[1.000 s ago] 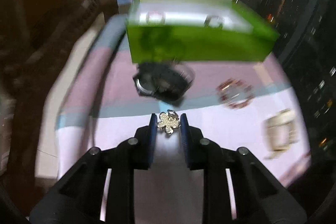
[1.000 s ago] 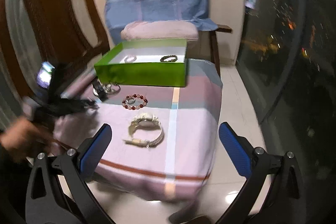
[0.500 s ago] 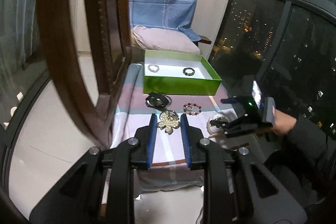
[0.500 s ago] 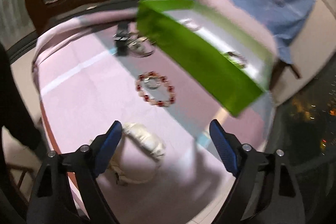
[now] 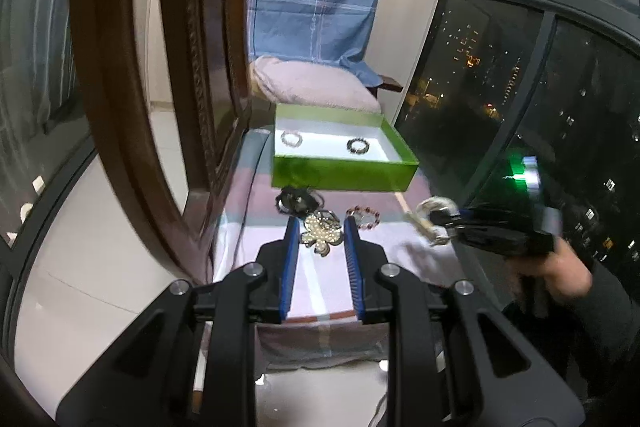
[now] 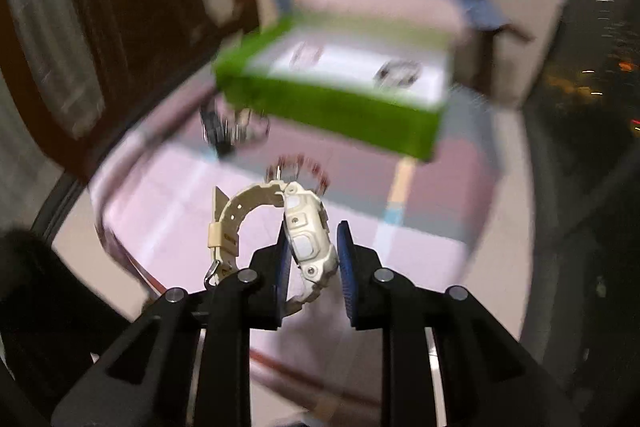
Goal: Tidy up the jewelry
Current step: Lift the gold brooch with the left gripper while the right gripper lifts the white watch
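My right gripper (image 6: 310, 247) has dropped onto the cream watch (image 6: 308, 231), jaws closing around its case. My left gripper (image 5: 320, 239) pinches the flower brooch (image 5: 322, 233), near the green box (image 5: 344, 175).

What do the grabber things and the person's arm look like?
Both grabbers are black frames with triangle-shaped holes and round silver bolts. Each has two flat fingers with ridged blue pads. From the left one, the right gripper looks blurry, with a green light glowing on top. The hand holding it comes out of a dark sleeve. No cables show.
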Action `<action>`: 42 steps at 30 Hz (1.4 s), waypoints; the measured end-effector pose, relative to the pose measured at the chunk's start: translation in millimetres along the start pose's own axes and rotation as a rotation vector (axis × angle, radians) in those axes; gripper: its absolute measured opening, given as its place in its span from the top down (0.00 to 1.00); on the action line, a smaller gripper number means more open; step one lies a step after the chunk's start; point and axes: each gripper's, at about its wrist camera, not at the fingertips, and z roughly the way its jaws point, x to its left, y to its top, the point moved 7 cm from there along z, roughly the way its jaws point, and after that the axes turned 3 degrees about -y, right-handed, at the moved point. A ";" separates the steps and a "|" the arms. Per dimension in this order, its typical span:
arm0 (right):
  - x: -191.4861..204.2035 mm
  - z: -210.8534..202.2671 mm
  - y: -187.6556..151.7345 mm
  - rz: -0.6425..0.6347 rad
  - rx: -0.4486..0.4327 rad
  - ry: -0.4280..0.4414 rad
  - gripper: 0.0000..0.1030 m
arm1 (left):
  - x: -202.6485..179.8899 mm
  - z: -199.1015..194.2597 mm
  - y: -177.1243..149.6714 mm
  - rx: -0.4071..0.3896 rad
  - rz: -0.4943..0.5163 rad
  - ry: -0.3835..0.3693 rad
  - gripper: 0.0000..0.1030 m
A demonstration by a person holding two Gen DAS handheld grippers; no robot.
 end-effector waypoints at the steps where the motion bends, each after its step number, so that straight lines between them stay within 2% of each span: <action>1: 1.7 -20.5 4.0 0.030 -0.039 -0.029 0.78 | -5.6 0.2 5.9 -0.002 0.007 0.000 0.78; 6: 16.0 -123.8 20.5 0.156 -0.248 -0.102 0.78 | -38.5 -3.4 35.2 -0.059 0.059 0.001 0.78; 10: 22.4 -173.8 19.4 0.193 -0.348 -0.135 0.78 | -56.0 -2.4 48.5 -0.086 0.075 0.017 0.78; 13: 23.3 -190.7 17.9 0.200 -0.381 -0.151 0.78 | -63.3 -1.6 49.1 -0.099 0.079 0.029 0.78; 22: 30.8 -200.6 3.5 0.199 -0.385 -0.158 0.78 | -69.6 -8.1 37.8 -0.093 0.067 0.042 0.78; 42: 35.7 -197.9 0.8 0.187 -0.379 -0.140 0.78 | -75.7 -16.5 29.5 -0.077 0.078 0.047 0.78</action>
